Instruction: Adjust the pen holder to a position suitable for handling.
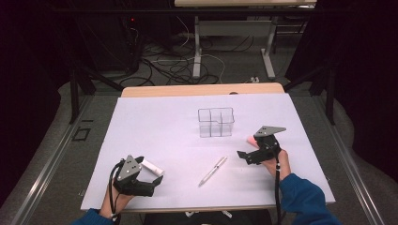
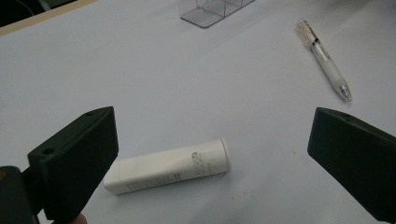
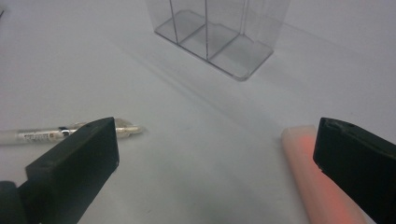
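Overhead light brightens the white surface (image 1: 155,126) while the surroundings sink into darkness. Shadows fall soft and faint. Both gripper views look slightly hazy, their near jaws blurred.

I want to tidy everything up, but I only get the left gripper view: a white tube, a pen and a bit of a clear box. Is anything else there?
Observer: Yes, a pink stick lies by the right hand-held gripper.
Operator: Is it holding the stick?
Observer: No, its jaws stand wide open, and the stick lies flat beside one jaw.
Operator: Is the box empty?
Observer: Yes, every compartment of the clear box is empty.
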Action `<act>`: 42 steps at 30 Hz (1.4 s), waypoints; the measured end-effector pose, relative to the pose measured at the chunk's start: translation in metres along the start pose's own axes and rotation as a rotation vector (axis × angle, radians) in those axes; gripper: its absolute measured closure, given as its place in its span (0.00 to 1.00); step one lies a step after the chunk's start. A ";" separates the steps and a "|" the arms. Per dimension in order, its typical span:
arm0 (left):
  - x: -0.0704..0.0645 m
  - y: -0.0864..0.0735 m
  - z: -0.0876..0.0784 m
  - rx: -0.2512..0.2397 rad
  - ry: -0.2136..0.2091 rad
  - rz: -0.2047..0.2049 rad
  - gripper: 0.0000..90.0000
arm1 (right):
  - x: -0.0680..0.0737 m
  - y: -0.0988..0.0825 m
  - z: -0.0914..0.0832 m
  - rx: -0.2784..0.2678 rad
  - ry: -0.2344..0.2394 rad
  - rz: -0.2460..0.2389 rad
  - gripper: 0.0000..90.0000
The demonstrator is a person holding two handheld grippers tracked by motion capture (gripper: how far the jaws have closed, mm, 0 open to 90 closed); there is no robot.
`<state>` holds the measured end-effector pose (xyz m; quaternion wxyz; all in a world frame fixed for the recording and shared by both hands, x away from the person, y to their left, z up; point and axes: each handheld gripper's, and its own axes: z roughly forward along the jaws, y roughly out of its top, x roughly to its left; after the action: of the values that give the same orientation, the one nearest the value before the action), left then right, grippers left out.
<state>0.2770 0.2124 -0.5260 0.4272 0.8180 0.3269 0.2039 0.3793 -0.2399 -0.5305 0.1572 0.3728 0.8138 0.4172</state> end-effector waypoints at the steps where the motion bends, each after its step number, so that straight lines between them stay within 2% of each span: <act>1: 0.000 0.000 0.001 -0.007 0.003 0.003 0.02 | -0.001 0.001 0.001 -0.003 0.003 0.007 0.00; 4: 0.001 0.000 0.002 0.000 0.002 0.007 0.02 | -0.005 0.005 0.002 -0.016 -0.003 0.013 0.00; 5: 0.001 0.001 0.002 0.004 -0.005 0.006 0.02 | -0.007 0.006 0.001 0.000 -0.004 0.008 0.00; 6: 0.001 0.001 0.002 0.002 -0.006 0.006 0.02 | -0.008 0.007 0.004 -0.024 -0.006 0.014 0.00; 9: 0.000 0.000 0.003 -0.005 -0.006 0.005 0.02 | -0.012 0.009 0.006 -0.026 -0.017 0.014 0.02; 10: 0.000 0.000 0.003 -0.005 -0.006 0.005 0.02 | -0.013 0.010 0.007 -0.034 -0.009 0.029 0.03; 14: 0.001 0.001 0.004 0.005 -0.015 0.001 0.02 | -0.018 0.013 0.013 -0.030 -0.018 0.032 0.11; 15: 0.001 0.001 0.004 0.005 -0.015 0.001 0.02 | -0.019 0.014 0.015 -0.024 -0.027 0.034 0.16; 23: 0.001 0.004 0.010 0.006 -0.027 0.016 0.02 | -0.030 0.020 0.022 -0.037 -0.073 0.085 0.30; 26: 0.002 0.004 0.010 0.006 -0.032 0.011 0.02 | -0.032 0.022 0.025 -0.042 -0.092 0.092 0.38; 28: 0.003 0.005 0.010 0.006 -0.036 0.013 0.02 | -0.033 0.024 0.027 -0.049 -0.089 0.095 0.44; 30: 0.002 0.005 0.012 0.008 -0.033 0.017 0.02 | -0.034 0.026 0.028 -0.060 -0.087 0.088 0.64; 31: 0.002 0.006 0.012 0.013 -0.034 0.019 0.02 | -0.034 0.027 0.029 -0.071 -0.090 0.089 0.68; 32: 0.002 0.006 0.012 0.014 -0.034 0.022 0.02 | -0.034 0.027 0.030 -0.075 -0.097 0.089 0.76; 34: 0.003 0.006 0.012 0.015 -0.033 0.026 0.02 | -0.035 0.028 0.034 -0.076 -0.101 0.106 0.85; 35: 0.003 0.006 0.012 0.015 -0.033 0.026 0.02 | -0.035 0.028 0.034 -0.076 -0.101 0.106 0.85; 36: 0.003 0.005 0.011 0.010 -0.031 0.013 0.02 | -0.036 0.029 0.039 -0.076 -0.104 0.109 0.92; 38: 0.003 0.005 0.011 0.006 -0.030 0.013 0.02 | -0.036 0.031 0.043 -0.070 -0.105 0.116 1.00; 42: 0.003 0.005 0.012 0.019 -0.040 0.021 0.02 | -0.039 0.036 0.050 -0.083 -0.124 0.146 1.00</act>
<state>0.2883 0.2058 -0.5279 0.4236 0.8293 0.3118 0.1888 0.4511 -0.2266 -0.5343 0.1917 0.4496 0.7552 0.4368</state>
